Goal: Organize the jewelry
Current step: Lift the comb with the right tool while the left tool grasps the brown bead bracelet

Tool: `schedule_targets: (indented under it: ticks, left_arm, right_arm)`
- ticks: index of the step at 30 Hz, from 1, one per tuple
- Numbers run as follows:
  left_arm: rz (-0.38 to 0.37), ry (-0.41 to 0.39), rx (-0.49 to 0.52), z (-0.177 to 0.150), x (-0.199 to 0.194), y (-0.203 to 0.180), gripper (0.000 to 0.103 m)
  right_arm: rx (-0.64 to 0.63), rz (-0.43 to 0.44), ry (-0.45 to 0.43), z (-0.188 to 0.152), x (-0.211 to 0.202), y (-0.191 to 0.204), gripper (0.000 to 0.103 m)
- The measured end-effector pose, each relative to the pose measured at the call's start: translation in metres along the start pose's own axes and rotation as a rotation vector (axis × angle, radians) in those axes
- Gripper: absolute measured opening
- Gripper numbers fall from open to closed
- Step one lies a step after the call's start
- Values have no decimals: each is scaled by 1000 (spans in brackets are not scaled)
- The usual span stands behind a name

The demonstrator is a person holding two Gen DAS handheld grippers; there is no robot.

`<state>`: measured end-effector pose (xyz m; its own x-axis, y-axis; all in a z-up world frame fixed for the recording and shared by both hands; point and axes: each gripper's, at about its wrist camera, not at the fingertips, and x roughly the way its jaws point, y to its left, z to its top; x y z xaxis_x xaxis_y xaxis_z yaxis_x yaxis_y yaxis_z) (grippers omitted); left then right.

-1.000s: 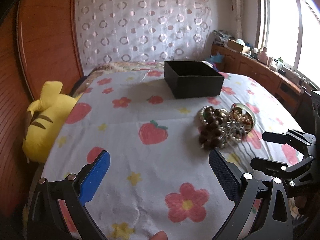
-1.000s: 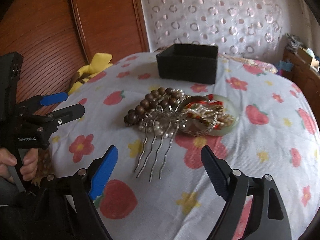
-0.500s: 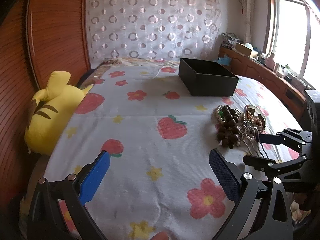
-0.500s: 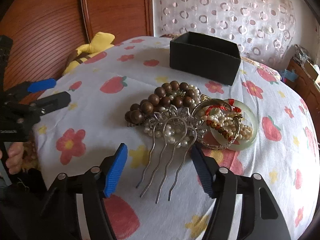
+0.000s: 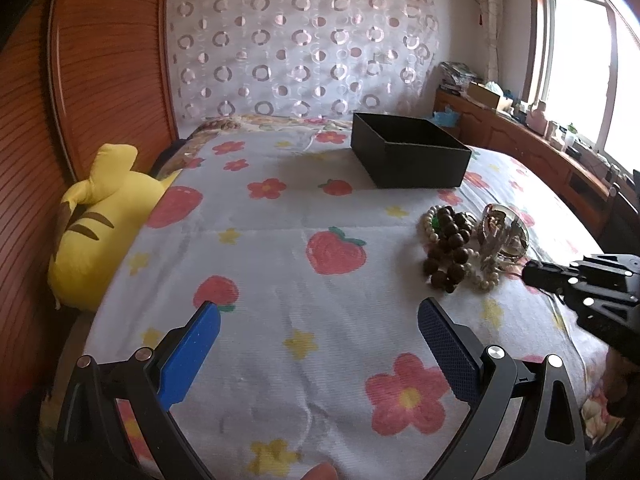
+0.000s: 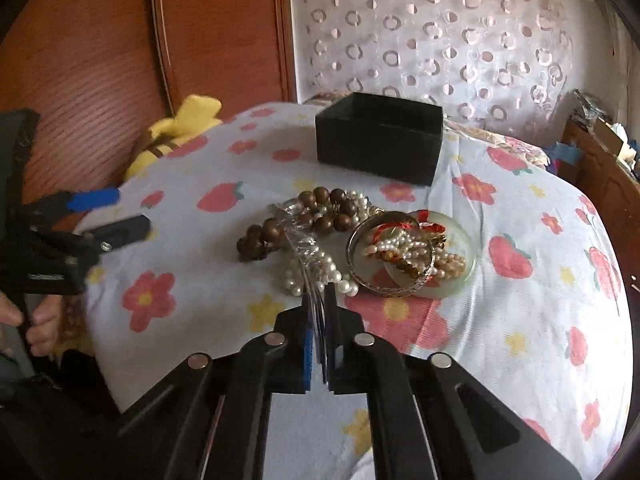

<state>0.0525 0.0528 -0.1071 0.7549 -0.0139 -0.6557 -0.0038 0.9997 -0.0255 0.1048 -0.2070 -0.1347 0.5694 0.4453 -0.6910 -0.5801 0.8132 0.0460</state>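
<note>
While left gripper [image 5: 318, 330] gapes | right gripper [image 6: 319, 304] pinches hair comb [image 6: 308, 256], seen only right-wrist

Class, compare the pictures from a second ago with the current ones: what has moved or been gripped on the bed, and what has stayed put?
The right gripper moved forward to the jewelry pile and closed its jaws on the prongs of the pearl hair comb, which now stands on edge. The left gripper remains open, holding nothing, and its view has shifted left. The black box, wooden bead bracelet and bangles stayed put.
</note>
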Motion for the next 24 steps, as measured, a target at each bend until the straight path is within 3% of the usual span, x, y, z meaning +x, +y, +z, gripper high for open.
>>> schedule_targets:
  ticks: [10, 18, 24]
  left_arm:
    - [-28, 11, 43, 5, 5, -21, 96]
    - [-137, 13, 113, 24, 17, -49, 95]
    - [-179, 67, 199, 31, 37, -74, 56]
  right_arm:
    - [32, 23, -71, -2, -27, -16, 3]
    - [56, 0, -142, -1, -58, -32, 3]
    - [73, -14, -144, -6, -61, -42, 3]
